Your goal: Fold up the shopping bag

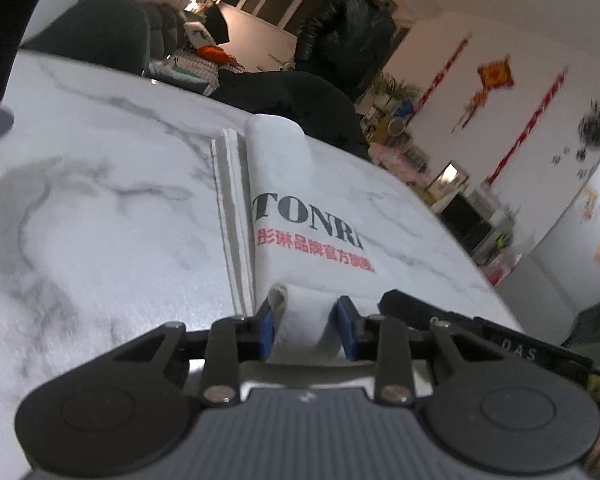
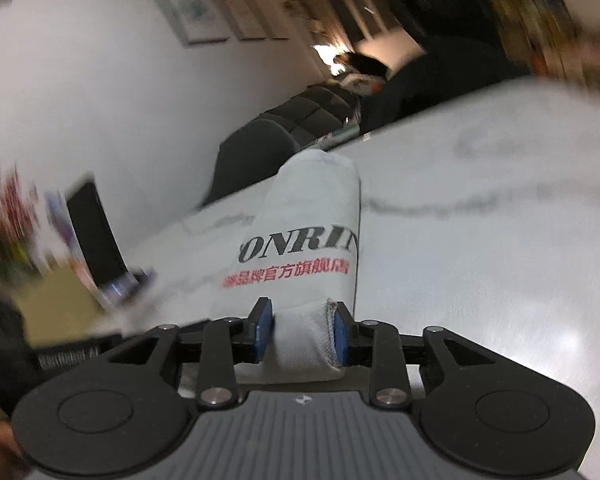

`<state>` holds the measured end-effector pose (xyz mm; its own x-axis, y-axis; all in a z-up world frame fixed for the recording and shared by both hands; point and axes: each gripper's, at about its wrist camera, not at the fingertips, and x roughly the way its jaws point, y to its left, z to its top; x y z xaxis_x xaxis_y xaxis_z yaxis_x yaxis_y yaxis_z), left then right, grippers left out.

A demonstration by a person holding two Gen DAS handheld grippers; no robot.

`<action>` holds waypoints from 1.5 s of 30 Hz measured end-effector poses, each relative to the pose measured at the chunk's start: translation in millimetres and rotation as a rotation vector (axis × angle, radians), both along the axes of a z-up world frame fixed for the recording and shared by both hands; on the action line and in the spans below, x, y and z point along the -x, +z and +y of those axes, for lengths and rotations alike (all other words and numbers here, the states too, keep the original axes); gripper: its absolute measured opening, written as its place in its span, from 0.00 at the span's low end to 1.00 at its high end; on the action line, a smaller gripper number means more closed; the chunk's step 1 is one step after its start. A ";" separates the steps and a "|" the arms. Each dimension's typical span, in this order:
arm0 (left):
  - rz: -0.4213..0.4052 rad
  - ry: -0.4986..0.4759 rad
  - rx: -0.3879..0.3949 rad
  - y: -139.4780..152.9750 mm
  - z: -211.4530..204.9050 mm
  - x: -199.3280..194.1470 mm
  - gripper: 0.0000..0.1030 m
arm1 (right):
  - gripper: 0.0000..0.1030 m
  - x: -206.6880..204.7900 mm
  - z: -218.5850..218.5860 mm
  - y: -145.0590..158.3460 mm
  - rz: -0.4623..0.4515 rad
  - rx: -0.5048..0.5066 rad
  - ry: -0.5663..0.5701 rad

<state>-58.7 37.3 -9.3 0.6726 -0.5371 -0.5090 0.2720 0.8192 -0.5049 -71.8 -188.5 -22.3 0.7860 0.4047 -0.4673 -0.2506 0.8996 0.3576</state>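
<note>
A white fabric shopping bag (image 1: 296, 184) with black lettering and red characters lies folded into a long strip on the marble table (image 1: 100, 184). My left gripper (image 1: 306, 326) is shut on the bag's near end, blue pads pinching the cloth. In the right wrist view the same shopping bag (image 2: 312, 220) stretches away from me, its far end lifted and rounded. My right gripper (image 2: 300, 332) is shut on a bunched, stitched end of it. The other gripper's black body (image 1: 460, 316) shows just right of my left one.
A person in a dark jacket (image 1: 348, 36) stands beyond the table's far edge. Dark chairs (image 1: 100, 32) and a dark garment (image 1: 296, 96) sit along that edge. A dark chair (image 2: 252, 152) also stands past the table in the right wrist view.
</note>
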 end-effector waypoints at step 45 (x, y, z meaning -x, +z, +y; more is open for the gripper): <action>-0.394 -0.664 -0.660 26.5 -45.7 31.5 0.54 | 0.18 -6.5 32.2 8.0 -0.115 0.357 0.306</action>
<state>-90.3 -8.4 17.2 0.5245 -0.5548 -0.6459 0.8230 0.5247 0.2176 -65.3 -156.2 -14.3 0.7105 0.4556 -0.5362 -0.5429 0.8398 -0.0058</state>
